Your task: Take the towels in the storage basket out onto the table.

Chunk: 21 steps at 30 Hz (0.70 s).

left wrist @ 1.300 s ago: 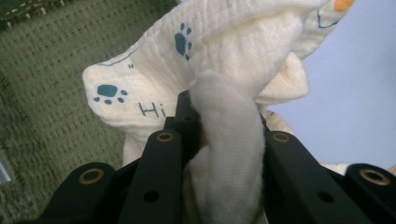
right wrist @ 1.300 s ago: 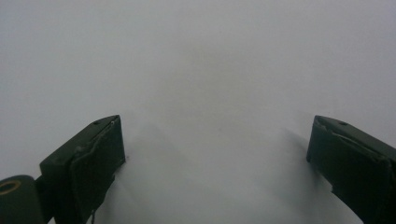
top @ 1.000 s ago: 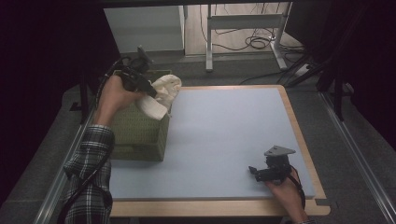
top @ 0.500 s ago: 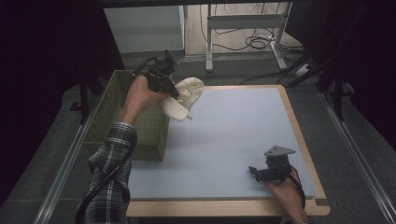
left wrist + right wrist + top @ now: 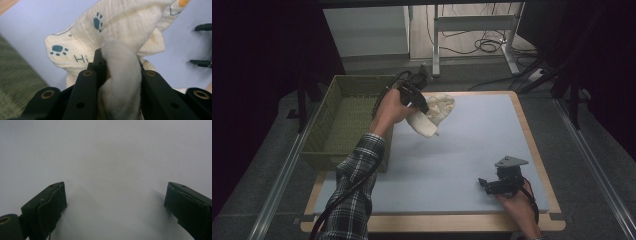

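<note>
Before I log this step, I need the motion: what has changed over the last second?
The left gripper, shut on the cream cloth, carried it from over the green basket rightward and lower, out above the blue mat. The right gripper stayed open, resting at the mat's near right corner; the basket kept its place.

High view dim overall: dark surround left and right, counter [image 5: 472,150] evenly lit from above, floor at far side brighter. Soft shadow under cloth [image 5: 432,116] on counter. Slight grain, no glare. Left gripper view well lit; cloth sharp, basket [image 5: 15,82] at left blurred, near jaws soft. Right gripper view flat, hazy grey; jaws slightly soft, faint shadows beside them.
</note>
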{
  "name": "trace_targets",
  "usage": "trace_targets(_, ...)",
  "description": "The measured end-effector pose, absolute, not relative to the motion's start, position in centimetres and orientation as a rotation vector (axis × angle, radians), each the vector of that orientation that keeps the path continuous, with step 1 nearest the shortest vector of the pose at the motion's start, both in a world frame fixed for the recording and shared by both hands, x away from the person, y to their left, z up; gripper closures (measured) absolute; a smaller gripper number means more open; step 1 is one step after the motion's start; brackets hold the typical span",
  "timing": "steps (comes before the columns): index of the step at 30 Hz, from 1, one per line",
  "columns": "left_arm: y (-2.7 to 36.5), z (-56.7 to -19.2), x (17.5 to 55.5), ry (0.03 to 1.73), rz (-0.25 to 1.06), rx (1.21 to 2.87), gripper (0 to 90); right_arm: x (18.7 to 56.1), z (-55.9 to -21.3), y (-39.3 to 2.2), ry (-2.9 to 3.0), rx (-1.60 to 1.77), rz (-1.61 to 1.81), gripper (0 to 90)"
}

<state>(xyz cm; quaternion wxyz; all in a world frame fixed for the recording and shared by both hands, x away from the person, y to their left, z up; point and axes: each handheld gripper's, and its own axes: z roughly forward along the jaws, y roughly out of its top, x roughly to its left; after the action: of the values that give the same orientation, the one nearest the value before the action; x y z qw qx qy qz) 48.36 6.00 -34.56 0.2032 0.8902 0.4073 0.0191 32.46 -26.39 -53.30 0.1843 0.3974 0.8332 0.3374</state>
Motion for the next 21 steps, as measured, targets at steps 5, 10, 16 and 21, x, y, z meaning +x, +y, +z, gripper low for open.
trace_targets(5, 4.2, -35.6, 48.7, 1.106, 0.047, 2.491, 74.9, 32.5, -53.3, -26.4, 2.348, 1.117, 0.951, 4.2)
trace_targets(10, 2.0, -36.9, 48.9, 1.079, 0.035, 2.497, 74.9, 32.5, -53.3, -26.4, 2.349, 1.118, 0.951, 4.2)
trace_targets(16, -1.0, -39.2, 49.3, 1.041, 0.039, 2.525, 74.2, 32.5, -53.3, -26.4, 2.349, 1.113, 0.951, 4.2)
trace_targets(21, -2.4, -40.8, 49.6, 1.031, 0.045, 2.539, 74.0, 32.5, -53.3, -26.4, 2.350, 1.113, 0.952, 4.2)
